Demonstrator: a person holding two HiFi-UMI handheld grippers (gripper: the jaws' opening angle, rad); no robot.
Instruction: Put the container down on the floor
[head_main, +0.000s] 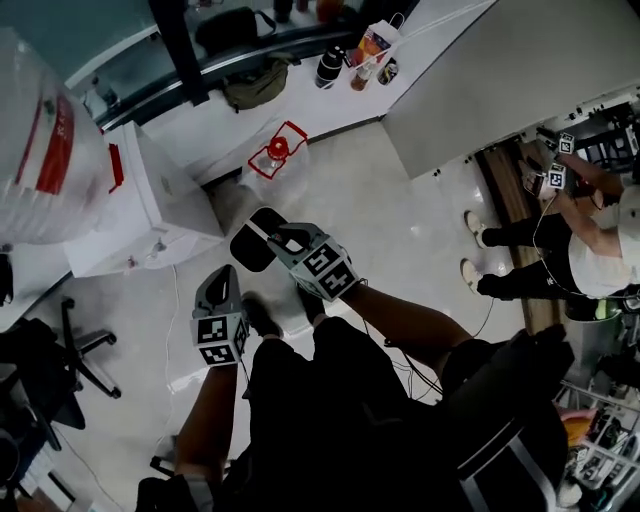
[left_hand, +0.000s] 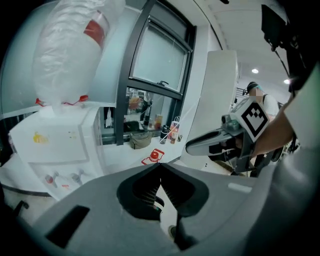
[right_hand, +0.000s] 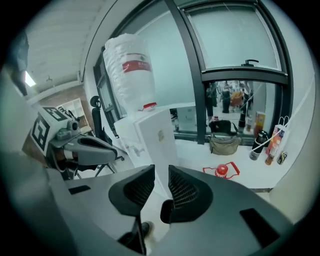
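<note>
A pale, glossy floor (head_main: 400, 220) is seen, on which a white water dispenser (head_main: 160, 200) is stood at the left and a black office chair (head_main: 75, 360) at the near left. At the far side, a red-framed container (head_main: 277, 152) is set in front of the window. Behind it, an olive bag (head_main: 255, 85), dark bottles (head_main: 330, 65) and a paper bag (head_main: 375, 45) are lined up along the glass.

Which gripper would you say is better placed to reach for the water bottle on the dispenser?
Probably the right gripper: its jaws stand apart and empty, and it reaches further forward; the left gripper is shut.
</note>
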